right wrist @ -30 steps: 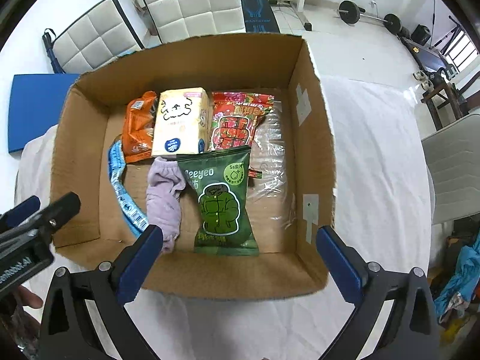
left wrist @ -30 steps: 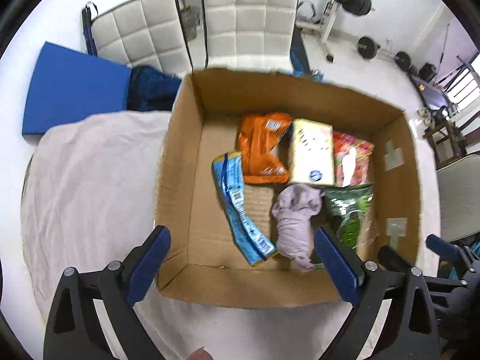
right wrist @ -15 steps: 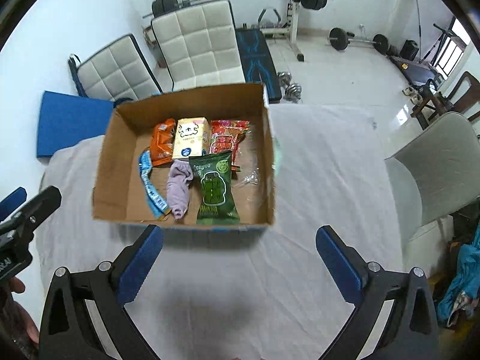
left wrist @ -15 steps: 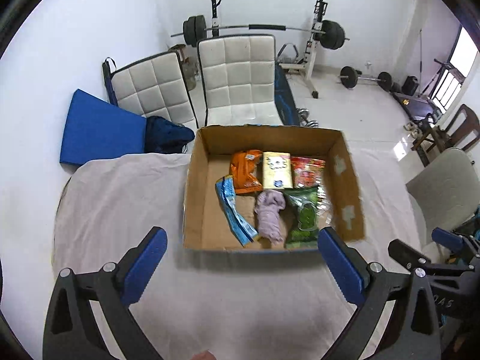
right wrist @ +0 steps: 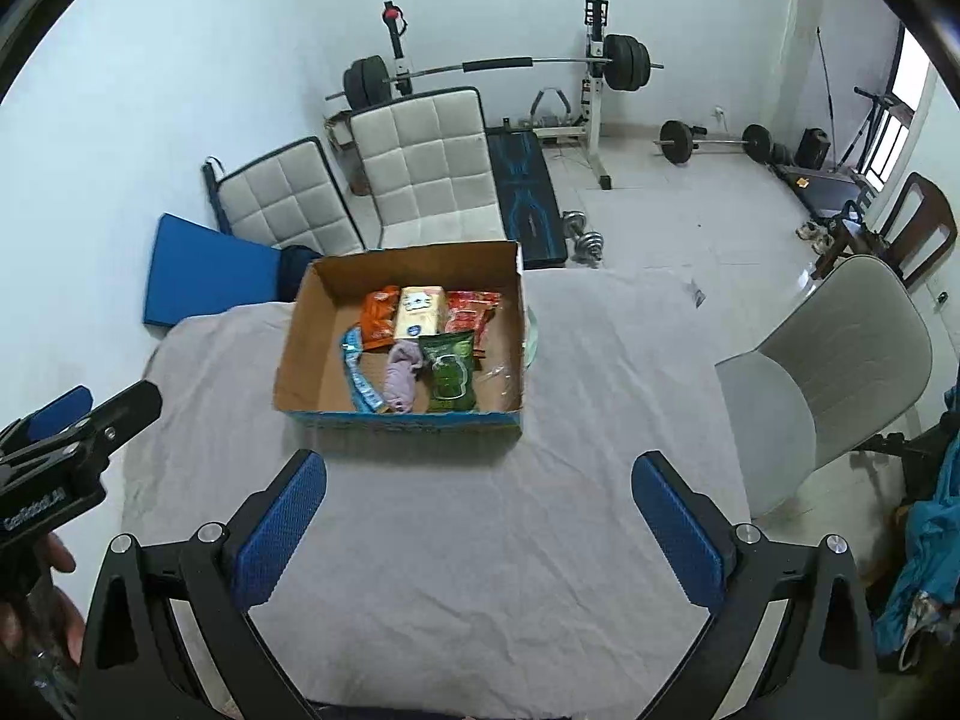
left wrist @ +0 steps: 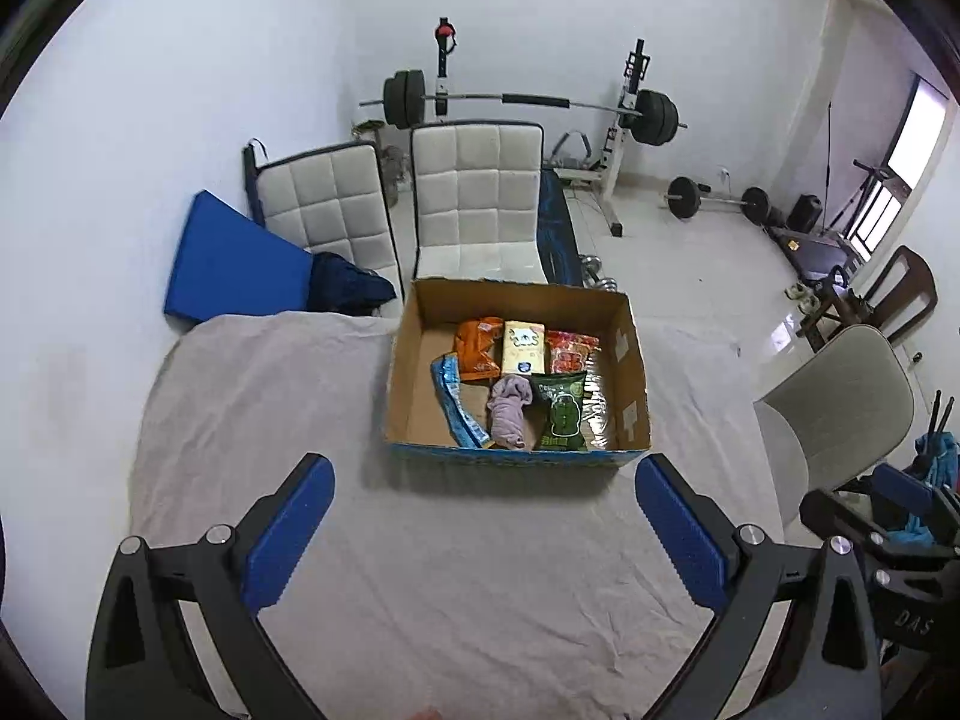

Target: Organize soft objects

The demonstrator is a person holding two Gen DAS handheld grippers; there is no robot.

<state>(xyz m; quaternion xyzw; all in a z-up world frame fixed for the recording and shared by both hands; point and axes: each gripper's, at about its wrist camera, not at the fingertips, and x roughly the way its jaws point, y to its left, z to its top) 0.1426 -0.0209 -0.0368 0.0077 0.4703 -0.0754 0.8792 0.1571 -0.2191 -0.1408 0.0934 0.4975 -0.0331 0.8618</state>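
A cardboard box point(left wrist: 408, 396) point(right wrist: 300, 354) stands on the cloth-covered table point(left wrist: 252, 420). Inside lie a green snack bag point(left wrist: 561, 414) point(right wrist: 449, 372), a lilac cloth point(left wrist: 509, 411) point(right wrist: 401, 375), a blue packet point(left wrist: 453, 402), an orange bag point(left wrist: 477, 348), a cream pack point(left wrist: 523, 348) and a red bag point(left wrist: 570, 351). My left gripper point(left wrist: 483, 531) is open and empty, well back from the box. My right gripper point(right wrist: 477, 525) is open and empty, also well back. The left gripper shows at the left edge of the right wrist view point(right wrist: 78, 438).
Two white padded chairs point(left wrist: 474, 198) and a blue mat point(left wrist: 234, 264) stand behind the table. A grey chair point(right wrist: 840, 372) is at the right. A barbell rack point(left wrist: 528, 102) and weights are by the far wall.
Both grippers have pulled back and up from over the box; the box now looks small and far. Both stay open and empty.
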